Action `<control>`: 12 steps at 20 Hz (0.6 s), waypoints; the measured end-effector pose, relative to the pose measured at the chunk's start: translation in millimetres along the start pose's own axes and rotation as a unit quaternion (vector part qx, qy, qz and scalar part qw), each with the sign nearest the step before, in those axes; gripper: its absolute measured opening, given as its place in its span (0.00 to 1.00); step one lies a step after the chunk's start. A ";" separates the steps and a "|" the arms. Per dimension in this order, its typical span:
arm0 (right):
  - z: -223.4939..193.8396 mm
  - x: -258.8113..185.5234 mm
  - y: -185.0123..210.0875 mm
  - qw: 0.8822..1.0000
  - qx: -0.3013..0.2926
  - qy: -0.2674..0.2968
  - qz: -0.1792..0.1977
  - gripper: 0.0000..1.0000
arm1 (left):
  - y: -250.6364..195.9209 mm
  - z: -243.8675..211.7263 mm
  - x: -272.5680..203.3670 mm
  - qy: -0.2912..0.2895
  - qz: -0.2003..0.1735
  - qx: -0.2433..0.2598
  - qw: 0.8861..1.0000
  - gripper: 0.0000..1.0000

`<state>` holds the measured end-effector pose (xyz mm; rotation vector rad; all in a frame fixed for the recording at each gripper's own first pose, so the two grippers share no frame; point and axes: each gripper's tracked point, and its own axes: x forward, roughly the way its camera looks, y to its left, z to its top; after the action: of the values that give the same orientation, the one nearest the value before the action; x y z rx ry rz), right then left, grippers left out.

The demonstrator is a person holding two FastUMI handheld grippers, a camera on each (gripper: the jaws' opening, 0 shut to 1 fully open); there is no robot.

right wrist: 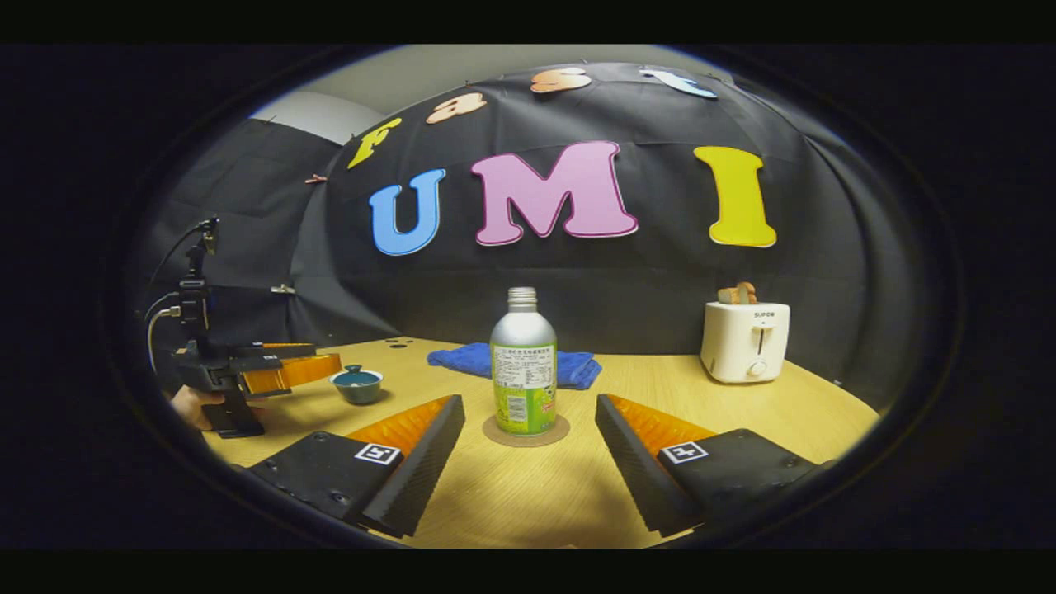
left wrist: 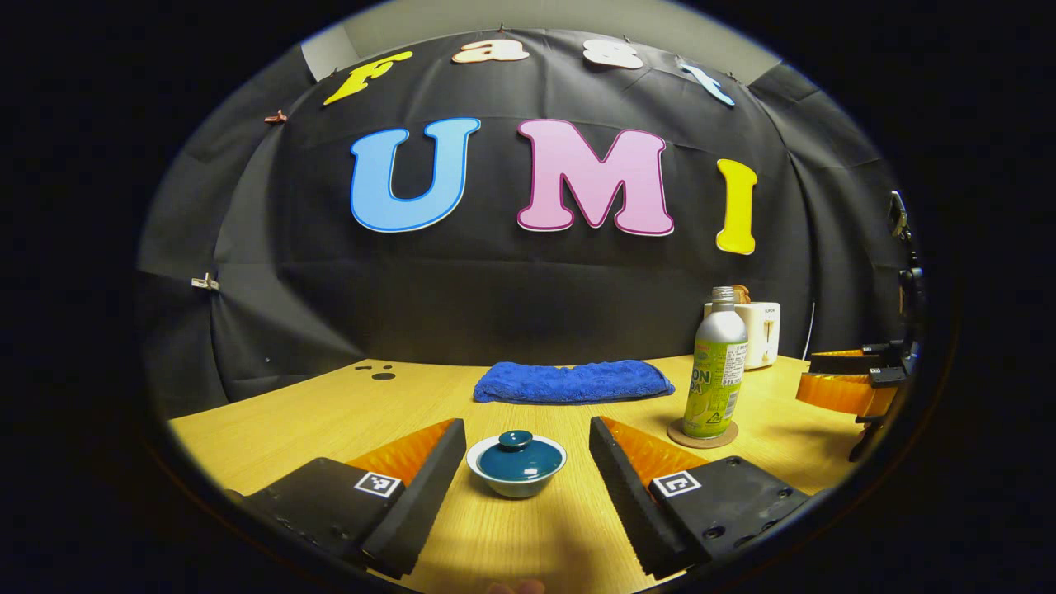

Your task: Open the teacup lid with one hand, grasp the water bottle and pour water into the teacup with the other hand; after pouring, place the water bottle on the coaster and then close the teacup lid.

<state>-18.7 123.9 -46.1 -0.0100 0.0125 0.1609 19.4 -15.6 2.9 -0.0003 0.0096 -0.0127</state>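
A small white teacup (left wrist: pixel 516 472) with a dark teal lid (left wrist: pixel 517 456) sits on the wooden table, just ahead of my left gripper (left wrist: pixel 525 450), whose fingers stand wide open on either side of it without touching. The teacup (right wrist: pixel 356 384) is also at the left in the right gripper view, beside the left gripper (right wrist: pixel 272 367) and the hand that holds it. A green-labelled metal water bottle (right wrist: pixel 523 373) stands upright on a round coaster (right wrist: pixel 525 431), a short way ahead of my open right gripper (right wrist: pixel 529 425). The bottle (left wrist: pixel 715 366) is capped.
A folded blue towel (left wrist: pixel 573 382) lies toward the back of the table (left wrist: pixel 330 412). A white toaster (right wrist: pixel 745 340) with bread in it stands at the back right. The other gripper (left wrist: pixel 854 384) hovers at the right edge of the left gripper view.
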 end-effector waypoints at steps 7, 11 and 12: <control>-0.1 -1.1 3.7 1.000 0.000 0.000 0.013 0.98 | 0.0 0.5 -0.2 0.000 0.000 0.000 1.000 0.95; 0.2 -0.3 3.8 1.000 0.000 0.000 0.013 0.98 | 0.3 0.8 -0.9 0.000 0.002 0.000 1.000 0.95; 0.0 -0.9 3.7 1.000 0.000 0.000 0.013 0.98 | 1.8 -0.2 -0.4 0.000 0.005 0.001 1.000 0.95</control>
<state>-20.1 127.5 -46.1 -0.0098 0.0122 0.1860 19.0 -13.8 2.7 0.0010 0.0086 -0.0020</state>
